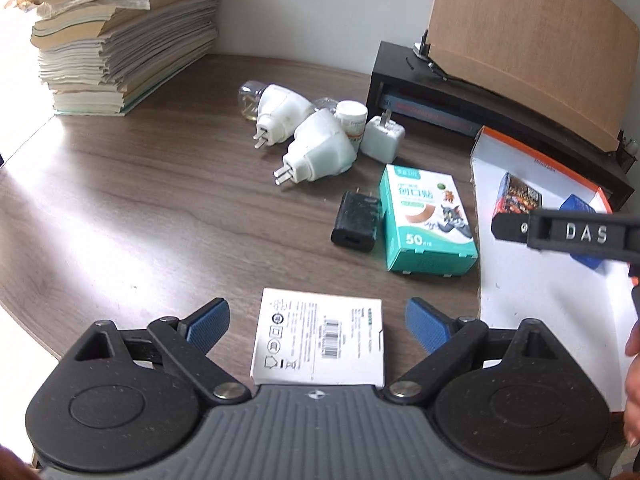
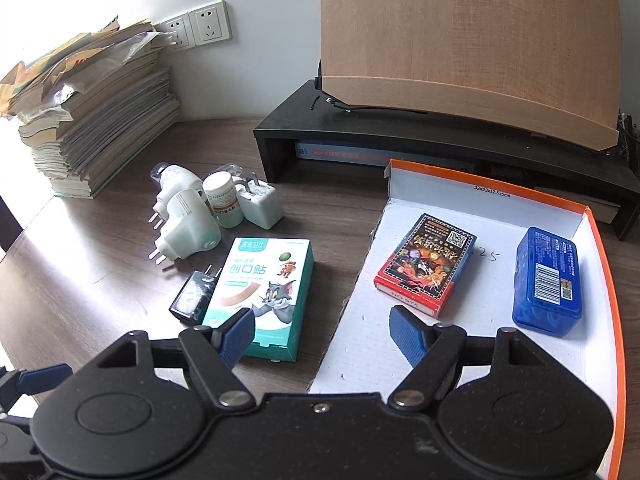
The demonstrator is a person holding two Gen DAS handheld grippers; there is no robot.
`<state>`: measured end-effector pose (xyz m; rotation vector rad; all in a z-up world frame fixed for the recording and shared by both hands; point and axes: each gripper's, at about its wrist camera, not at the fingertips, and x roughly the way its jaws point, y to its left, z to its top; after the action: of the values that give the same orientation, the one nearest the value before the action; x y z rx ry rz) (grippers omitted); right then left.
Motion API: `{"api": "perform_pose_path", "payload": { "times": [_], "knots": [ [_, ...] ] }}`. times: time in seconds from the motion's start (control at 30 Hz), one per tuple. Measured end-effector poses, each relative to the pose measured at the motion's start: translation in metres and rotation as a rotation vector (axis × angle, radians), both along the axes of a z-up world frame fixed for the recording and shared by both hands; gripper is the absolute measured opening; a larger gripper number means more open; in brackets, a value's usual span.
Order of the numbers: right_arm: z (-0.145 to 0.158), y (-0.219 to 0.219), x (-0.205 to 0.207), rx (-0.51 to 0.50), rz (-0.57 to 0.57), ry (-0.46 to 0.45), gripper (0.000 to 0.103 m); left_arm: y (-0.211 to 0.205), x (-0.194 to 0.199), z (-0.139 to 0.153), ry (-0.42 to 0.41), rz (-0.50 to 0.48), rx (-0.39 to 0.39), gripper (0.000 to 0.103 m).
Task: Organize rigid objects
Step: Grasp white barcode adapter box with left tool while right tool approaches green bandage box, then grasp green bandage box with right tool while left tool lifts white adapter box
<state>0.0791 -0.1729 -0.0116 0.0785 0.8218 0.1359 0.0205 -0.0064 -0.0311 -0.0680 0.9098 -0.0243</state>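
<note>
My left gripper (image 1: 318,322) is open, its blue pads on either side of a white flat box (image 1: 318,338) lying on the wooden desk. My right gripper (image 2: 322,330) is open and empty, over the near left edge of the orange-rimmed box lid (image 2: 600,248). In the lid lie a card pack (image 2: 426,266) and a blue case (image 2: 546,280). On the desk lie a teal plaster box (image 2: 260,294), a black charger (image 2: 192,298), a white charger (image 2: 260,204), a pill bottle (image 2: 222,200) and two white plug-in units (image 2: 188,228).
A tall stack of papers and booklets (image 1: 120,40) stands at the back left by wall sockets (image 2: 196,28). A black monitor riser (image 2: 400,136) with a wooden panel (image 2: 468,36) on it runs along the back right.
</note>
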Motion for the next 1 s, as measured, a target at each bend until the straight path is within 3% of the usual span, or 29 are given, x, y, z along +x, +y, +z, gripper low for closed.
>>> {"api": "perform_pose_path", "payload": {
  "times": [0.23,0.33,0.37,0.63,0.73,0.97,1.0],
  "knots": [
    [-0.008,0.011,0.007,-0.006,0.027,0.025,0.088,-0.003,0.004,-0.027,0.046,-0.027,0.047,0.1],
    [-0.013,0.014,0.012,-0.002,0.03,0.044,0.088,-0.004,0.005,-0.036,0.032,-0.043,0.088,0.09],
    [-0.014,0.016,0.014,0.002,0.032,0.052,0.088,-0.004,0.005,-0.036,0.014,-0.056,0.098,0.079],
    [-0.02,0.039,0.043,0.044,0.051,0.102,0.092,0.011,0.017,-0.023,-0.025,-0.03,0.079,0.079],
    [-0.023,0.049,0.055,0.03,0.035,0.114,0.098,0.022,0.023,-0.017,-0.037,0.0,0.062,0.079],
    [-0.04,0.064,0.081,-0.024,0.004,0.174,0.098,0.039,0.031,-0.003,-0.071,0.025,0.032,0.079],
    [-0.041,0.066,0.083,-0.034,0.006,0.175,0.092,0.04,0.033,-0.002,-0.075,0.026,0.031,0.079]
  ]
}}
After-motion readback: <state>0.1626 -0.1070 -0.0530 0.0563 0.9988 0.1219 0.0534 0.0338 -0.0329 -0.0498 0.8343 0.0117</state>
